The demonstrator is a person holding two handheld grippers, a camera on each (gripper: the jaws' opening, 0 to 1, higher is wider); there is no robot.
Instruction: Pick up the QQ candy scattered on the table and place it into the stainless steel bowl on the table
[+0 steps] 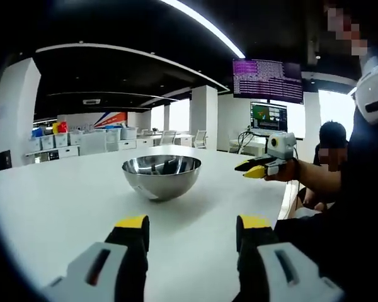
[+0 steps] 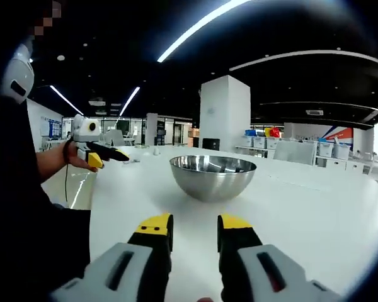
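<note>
The left gripper (image 1: 192, 229) hovers low over the white tabletop (image 1: 57, 201) with its yellow-tipped jaws spread wide and nothing between them. Straight ahead of it, a little beyond the jaw tips, the stainless steel bowl (image 1: 162, 175) stands upright on the tabletop. Off to its right, raised above the tabletop edge, the right gripper (image 1: 255, 168) shows in a person's hand (image 1: 283, 171), its jaws drawn close together there.

In the right gripper view, the right gripper (image 2: 194, 229) has its jaws set narrowly apart, empty, over the same tabletop (image 2: 315, 207). The bowl (image 2: 212, 176) sits just ahead of it, slightly right of centre. To its left the left gripper (image 2: 107, 156) is held up at the tabletop edge.

Farther off past the left gripper hang two wall screens (image 1: 268, 80); their text is too small to read. White shelves with storage bins (image 1: 57, 141) line the far wall. No candy can be made out on the tabletop.
</note>
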